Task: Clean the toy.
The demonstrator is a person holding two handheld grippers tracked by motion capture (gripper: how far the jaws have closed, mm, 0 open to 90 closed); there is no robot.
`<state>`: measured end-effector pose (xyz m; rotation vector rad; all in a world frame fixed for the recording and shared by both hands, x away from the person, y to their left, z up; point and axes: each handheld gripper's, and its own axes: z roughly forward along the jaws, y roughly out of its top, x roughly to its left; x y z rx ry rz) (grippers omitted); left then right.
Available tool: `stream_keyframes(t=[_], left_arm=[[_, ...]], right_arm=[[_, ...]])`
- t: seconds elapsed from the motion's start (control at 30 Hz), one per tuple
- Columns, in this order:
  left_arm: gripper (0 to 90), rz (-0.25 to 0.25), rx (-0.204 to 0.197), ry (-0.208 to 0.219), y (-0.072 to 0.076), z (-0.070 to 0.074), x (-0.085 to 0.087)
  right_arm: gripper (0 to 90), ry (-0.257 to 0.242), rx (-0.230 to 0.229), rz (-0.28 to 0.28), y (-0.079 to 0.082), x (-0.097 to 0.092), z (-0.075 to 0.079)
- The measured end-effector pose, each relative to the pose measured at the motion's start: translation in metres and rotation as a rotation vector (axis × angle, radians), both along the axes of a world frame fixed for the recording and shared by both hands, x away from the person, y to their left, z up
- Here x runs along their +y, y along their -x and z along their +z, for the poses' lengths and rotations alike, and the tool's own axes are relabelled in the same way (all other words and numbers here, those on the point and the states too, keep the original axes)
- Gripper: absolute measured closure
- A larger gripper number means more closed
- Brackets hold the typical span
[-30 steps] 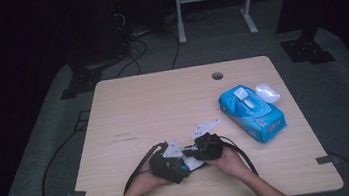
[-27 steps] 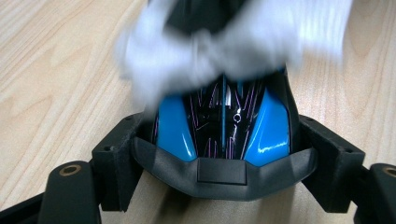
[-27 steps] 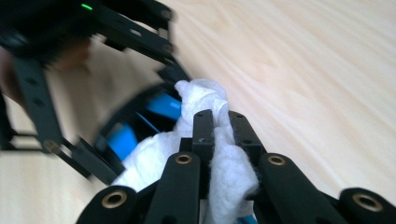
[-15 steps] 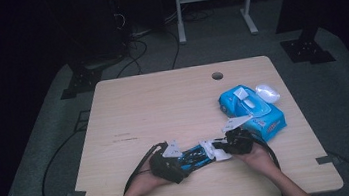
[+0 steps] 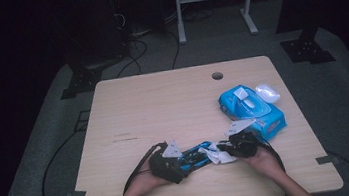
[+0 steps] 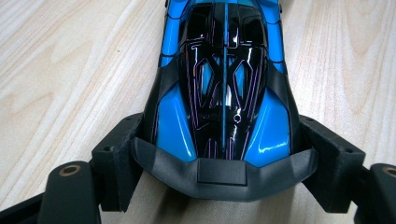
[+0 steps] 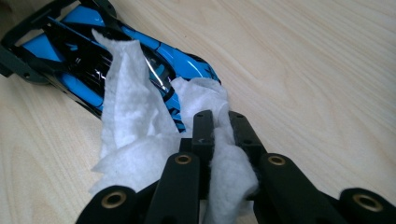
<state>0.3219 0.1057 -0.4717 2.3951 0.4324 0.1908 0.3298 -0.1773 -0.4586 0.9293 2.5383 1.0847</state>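
Note:
A blue and black toy car [image 6: 224, 84] lies on the wooden table [image 5: 164, 109] near its front edge. My left gripper [image 6: 224, 158] is shut on the car, one jaw pressed to each flank at one end. In the high view that gripper [image 5: 168, 162] is at the left of the car [image 5: 194, 155]. My right gripper [image 7: 220, 123] is shut on a crumpled white wipe [image 7: 135, 116], which drapes over the car's other end [image 7: 187, 65]. Its jaws have just been opening a little, and the wipe is still pinched. The right gripper [image 5: 239, 145] is just right of the wipe [image 5: 219, 154].
A blue pack of wipes [image 5: 252, 111] lies to the right of the hands, its white lid [image 5: 267, 92] flipped open at the back. A round cable hole [image 5: 217, 76] is near the table's far edge. Cables trail from both grippers toward the front edge.
My right gripper has moved to the right, away from the left hand, dragging the wipe along the car toward its far end. The left gripper and the car have stayed put.

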Motion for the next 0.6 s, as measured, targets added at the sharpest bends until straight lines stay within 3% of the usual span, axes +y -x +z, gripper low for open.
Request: stream_keyframes(t=[0.2,0.4,0.5,0.6], left_arm=[[23.5,0.0,-0.001,-0.001,0.0,0.0,0.0],[23.5,0.003,-0.001,0.0,0.0,0.0,-0.001],[23.5,0.003,-0.001,0.0,0.0,0.0,-0.001],[23.5,0.002,-0.001,0.0,0.0,0.0,-0.001]], right_arm=[[72.5,-0.043,-0.02,-0.004,0.004,0.001,0.008],[64.2,-0.083,-0.005,0.041,0.014,0.008,0.009],[60.5,-0.074,-0.02,0.085,0.019,0.017,0.009],[61.9,-0.028,-0.039,0.12,0.022,0.027,0.005]])
